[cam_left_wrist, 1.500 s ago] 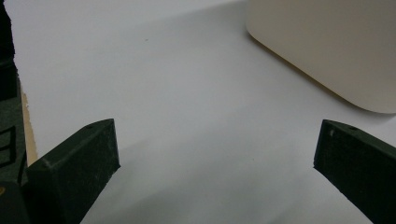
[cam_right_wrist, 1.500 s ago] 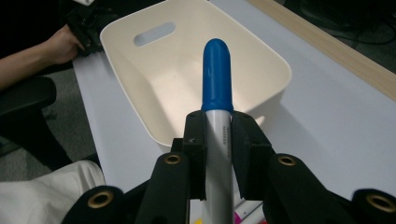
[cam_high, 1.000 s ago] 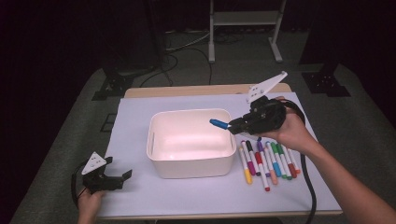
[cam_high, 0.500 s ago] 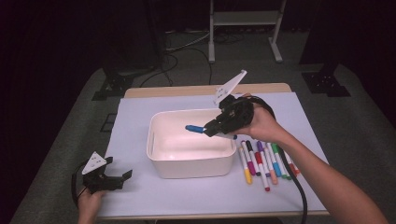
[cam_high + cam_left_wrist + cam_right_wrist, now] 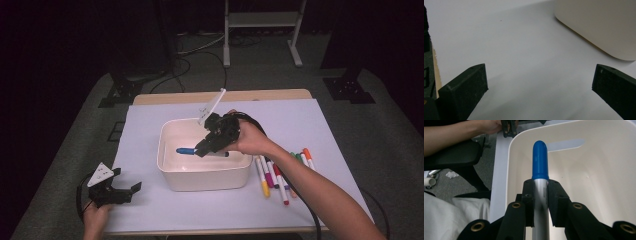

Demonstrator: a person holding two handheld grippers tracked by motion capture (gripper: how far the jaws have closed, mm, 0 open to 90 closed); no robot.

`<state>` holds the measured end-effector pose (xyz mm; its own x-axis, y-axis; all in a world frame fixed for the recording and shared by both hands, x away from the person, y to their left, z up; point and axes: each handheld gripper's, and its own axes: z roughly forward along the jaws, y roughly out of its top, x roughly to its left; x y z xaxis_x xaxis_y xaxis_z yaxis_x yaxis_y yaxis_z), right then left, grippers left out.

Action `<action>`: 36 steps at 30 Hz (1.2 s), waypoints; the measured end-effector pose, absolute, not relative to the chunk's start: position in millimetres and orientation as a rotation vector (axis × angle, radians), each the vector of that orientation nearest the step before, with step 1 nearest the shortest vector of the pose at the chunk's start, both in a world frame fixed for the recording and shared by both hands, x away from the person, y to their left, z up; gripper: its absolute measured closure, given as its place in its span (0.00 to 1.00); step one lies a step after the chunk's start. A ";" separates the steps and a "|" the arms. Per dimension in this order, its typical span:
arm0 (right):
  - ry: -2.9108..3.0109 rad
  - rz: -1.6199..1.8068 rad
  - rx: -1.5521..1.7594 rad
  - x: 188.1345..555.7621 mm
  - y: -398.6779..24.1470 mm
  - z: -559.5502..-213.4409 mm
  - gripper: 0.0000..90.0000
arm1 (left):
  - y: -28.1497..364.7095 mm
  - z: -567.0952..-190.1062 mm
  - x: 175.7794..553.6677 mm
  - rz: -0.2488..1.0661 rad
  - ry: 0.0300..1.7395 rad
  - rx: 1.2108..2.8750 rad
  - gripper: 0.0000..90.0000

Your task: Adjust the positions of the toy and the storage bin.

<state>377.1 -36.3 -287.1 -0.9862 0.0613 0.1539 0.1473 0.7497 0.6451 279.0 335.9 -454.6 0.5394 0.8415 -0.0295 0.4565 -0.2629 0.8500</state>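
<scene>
Marker, blue-capped, is clamped by the right gripper over the white bin for dropping in; the left gripper is rested wide open at near left.

Bright table, dark surroundings; soft, slightly blurred close-up views.

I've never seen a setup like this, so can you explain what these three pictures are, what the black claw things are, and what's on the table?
A person holds a two-jaw hand tool in each hand. The high view looks down on the table. There the right gripper holds a blue-capped marker over a white bin, with more markers lying beside it. The right gripper view looks along its jaws, shut on the marker. The left gripper rests open on the table; its own view shows empty jaws and the bin's corner.
</scene>
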 end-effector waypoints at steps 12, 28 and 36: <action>-2.833 -0.963 -0.115 382.9 -4.1 -318.4 0.84 | 336.4 -454.6 279.1 0.552 1.057 1.897 0.00; -2.867 -0.840 -0.100 381.3 11.0 -338.4 0.84 | 336.6 -454.6 278.7 0.550 1.059 1.891 0.00; -2.887 -0.777 -0.079 377.9 15.0 -345.6 0.83 | 336.7 -454.6 278.8 0.551 1.058 1.892 0.00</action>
